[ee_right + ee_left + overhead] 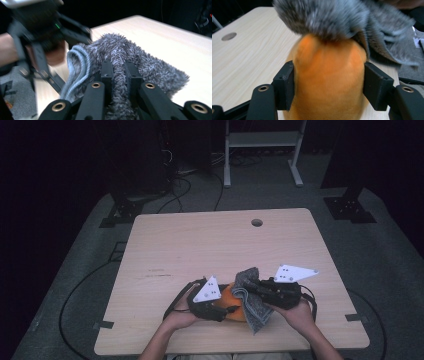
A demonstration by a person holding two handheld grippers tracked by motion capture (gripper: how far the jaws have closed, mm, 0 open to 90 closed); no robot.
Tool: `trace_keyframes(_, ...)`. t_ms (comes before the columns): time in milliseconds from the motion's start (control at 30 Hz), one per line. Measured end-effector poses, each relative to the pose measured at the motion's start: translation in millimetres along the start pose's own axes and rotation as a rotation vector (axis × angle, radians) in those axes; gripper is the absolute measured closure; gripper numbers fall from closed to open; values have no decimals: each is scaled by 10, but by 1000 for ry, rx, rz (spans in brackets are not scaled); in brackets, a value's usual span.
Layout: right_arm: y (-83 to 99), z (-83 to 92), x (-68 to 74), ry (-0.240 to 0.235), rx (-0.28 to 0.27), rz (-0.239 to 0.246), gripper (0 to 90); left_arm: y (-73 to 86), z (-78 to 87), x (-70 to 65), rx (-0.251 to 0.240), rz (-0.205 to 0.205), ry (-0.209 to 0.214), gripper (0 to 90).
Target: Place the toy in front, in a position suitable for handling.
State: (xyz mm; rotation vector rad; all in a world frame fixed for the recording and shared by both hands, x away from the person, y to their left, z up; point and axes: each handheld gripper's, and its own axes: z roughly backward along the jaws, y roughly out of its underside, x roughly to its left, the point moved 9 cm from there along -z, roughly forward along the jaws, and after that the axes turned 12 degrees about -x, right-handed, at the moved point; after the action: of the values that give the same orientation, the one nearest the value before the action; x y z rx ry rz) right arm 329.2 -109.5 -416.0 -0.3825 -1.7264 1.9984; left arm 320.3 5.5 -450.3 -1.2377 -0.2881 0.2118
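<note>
The left claw (328,87) is closed onto a smooth, rounded orange object (328,82), its two black pads pressed against the object's flanks at 9 and 3 o'clock in the left gripper view. A fluffy grey towel (329,17) is draped over the top of the orange object at 12 o'clock and spills away toward 2 o'clock. The right claw (119,77) is pinched nearly shut on a thick fold of the same towel (120,55), the pile bulging up between the jaws; a looped hem of the cloth is seen at 9 o'clock in the right gripper view, with the left claw's dark body blurred beyond it at 10 o'clock. In the high view the left claw (227,307) and the right claw (250,287) are held close together near the 6 o'clock edge of the pale wooden bench (200,240), the orange object (231,300) between them and the towel (252,312) hanging toward the person. A round hole (257,222) is set in the bench at 12 o'clock
</note>
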Motion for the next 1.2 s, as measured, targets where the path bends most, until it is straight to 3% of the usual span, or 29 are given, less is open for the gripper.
trace_keyframes(67,176,-15,-91,20,27,-22,797,8,20,24,-6,16,3,350)
trace_keyframes(133,266,25,-163,30,18,-63,797,-1,21,30,-11,22,3,352)
trace_keyframes(167,354,93,-254,60,40,-76,797,-12,21,35,-14,25,0,352)
trace_keyframes(300,478,208,-343,98,89,-77,797,-105,76,50,-31,27,-2,352)
trace_keyframes(367,428,279,-334,101,57,-83,797,-140,88,55,-27,17,-15,354)
trace_keyframes(433,271,302,-269,87,-8,-72,796,-143,62,59,-7,15,-26,355)
trace_keyframes(467,168,284,-208,66,-44,-61,796,-133,46,54,8,6,-27,355)
trace_keyframes(533,74,206,-115,43,-60,-40,796,-104,-16,25,20,-5,-22,355)
trace_keyframes(633,134,56,-71,44,-2,12,797,-48,-107,14,28,7,-24,333)
trace_keyframes(700,208,30,-129,50,-1,-23,797,-31,-117,28,4,29,-7,254)
trace_keyframes(767,265,45,-184,56,7,-38,797,-15,-75,23,3,75,47,179)
trace_keyframes(800,291,56,-207,61,13,-44,797,-9,-31,44,3,73,52,154)
trace_keyframes(867,327,78,-233,71,23,-37,798,22,54,129,11,77,18,105)
trace_keyframes(933,336,95,-260,75,20,-46,797,61,78,161,8,113,27,99)
trace_keyframes(1000,347,102,-282,81,19,-53,797,154,41,141,55,122,52,86)
trace_keyframes(1133,370,116,-300,87,19,-55,797,311,-110,105,116,139,61,56)
trace_keyframes(1167,383,127,-311,90,24,-54,797,290,-122,103,84,147,55,79)
trace_keyframes(1200,389,149,-328,101,28,-54,797,261,-117,110,56,139,44,159)
